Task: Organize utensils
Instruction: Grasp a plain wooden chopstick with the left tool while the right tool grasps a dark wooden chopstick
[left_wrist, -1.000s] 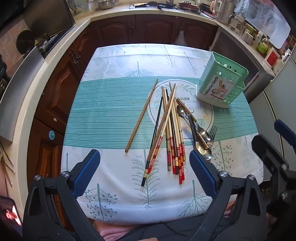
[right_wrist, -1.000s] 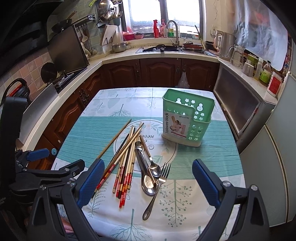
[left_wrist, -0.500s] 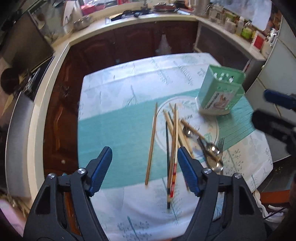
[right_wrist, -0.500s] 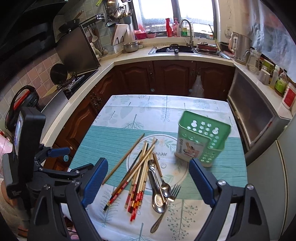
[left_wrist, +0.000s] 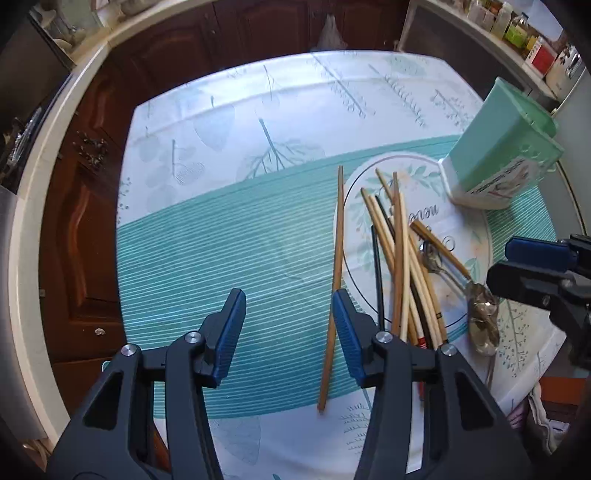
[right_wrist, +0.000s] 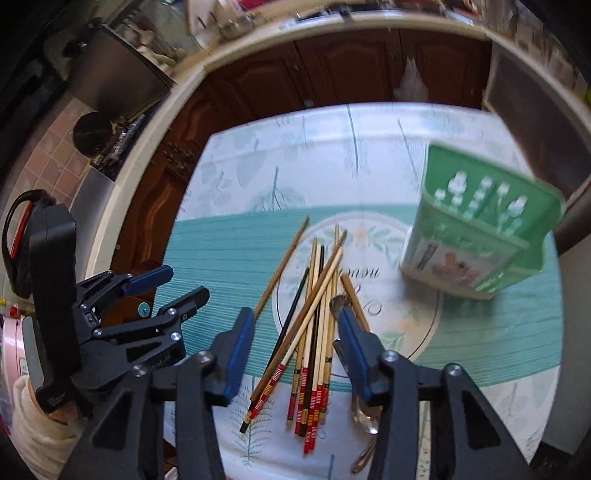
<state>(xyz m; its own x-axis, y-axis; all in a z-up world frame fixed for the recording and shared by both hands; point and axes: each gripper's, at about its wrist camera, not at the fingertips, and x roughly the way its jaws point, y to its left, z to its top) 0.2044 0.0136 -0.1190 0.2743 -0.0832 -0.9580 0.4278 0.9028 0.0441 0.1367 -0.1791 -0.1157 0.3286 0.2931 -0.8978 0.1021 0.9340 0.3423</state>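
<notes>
A desk (left_wrist: 229, 155) covered by a pale cloth with leaf prints and a teal striped band is seen from above in both wrist views. The left gripper (left_wrist: 288, 325) is held over the teal band toward the near edge of the desk; its jaws have just been closing and are now seen partly spread, with nothing pinched between the blue pads. A single brown chopstick (left_wrist: 335, 280) is laid apart from the rest, running from the circular print toward the near edge, and it is seen just beside the inner face of that gripper's right finger; whether it is touched cannot be told. A loose heap of chopsticks (right_wrist: 317, 314), some light, some dark, several with red and white banded ends, is spread across the circular print at the middle of the desk. The right gripper (right_wrist: 295, 332) is held directly above this heap; its jaws have likewise just been closing and are seen partly spread, the chopsticks being framed between the pads but not pressed by them. Metal spoons (left_wrist: 480, 310) are laid just right of the heap, partly hidden behind the right gripper's finger in its own view. A green utensil holder (right_wrist: 480, 236) is stood upright near the far right corner of the desk, well apart from both grippers. A cream sleeve (right_wrist: 33, 435) is seen at the left hand.
</notes>
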